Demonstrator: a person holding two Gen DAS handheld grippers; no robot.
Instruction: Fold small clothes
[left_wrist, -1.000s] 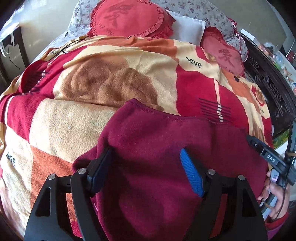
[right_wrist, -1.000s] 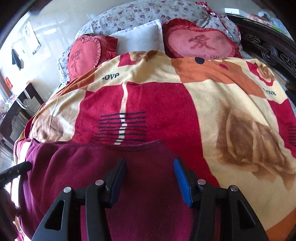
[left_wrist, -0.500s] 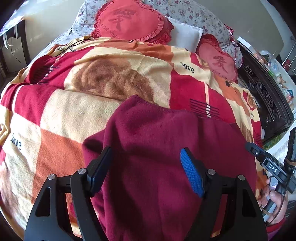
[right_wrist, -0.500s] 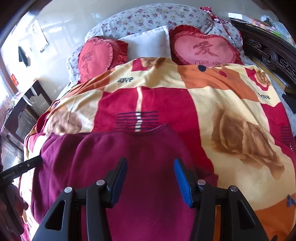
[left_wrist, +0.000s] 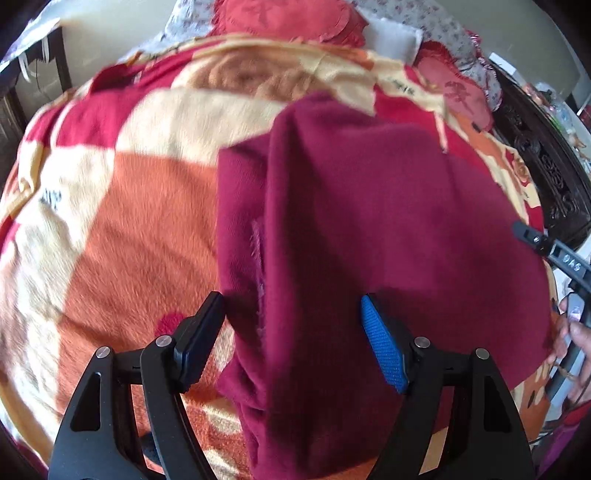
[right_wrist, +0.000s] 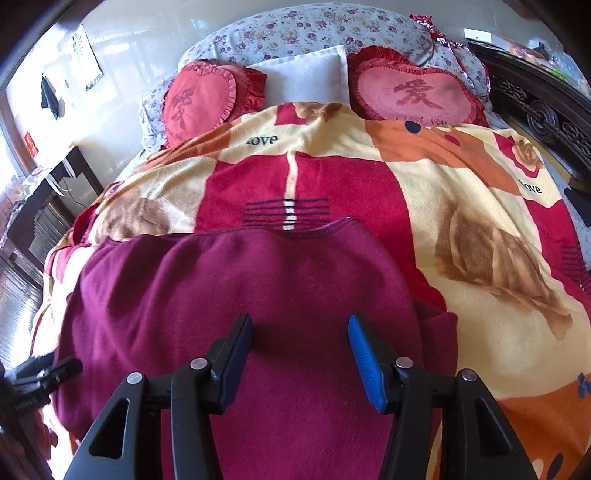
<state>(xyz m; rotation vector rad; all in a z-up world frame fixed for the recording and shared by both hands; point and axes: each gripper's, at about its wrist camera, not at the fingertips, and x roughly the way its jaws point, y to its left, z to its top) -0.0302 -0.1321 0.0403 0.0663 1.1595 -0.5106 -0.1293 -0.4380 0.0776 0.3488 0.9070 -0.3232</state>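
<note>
Maroon garment (right_wrist: 236, 295) lying on bed blanket (right_wrist: 480, 236), partly folded; left tool (left_wrist: 291, 343), right tool (right_wrist: 301, 354) both gaping, gripping nothing.

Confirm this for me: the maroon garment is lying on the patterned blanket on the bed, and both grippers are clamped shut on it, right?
Not quite. The maroon garment does lie on the patterned blanket, but neither gripper is shut. The left gripper and right gripper both have their jaws spread open over the fabric, as each wrist view shows.
</note>
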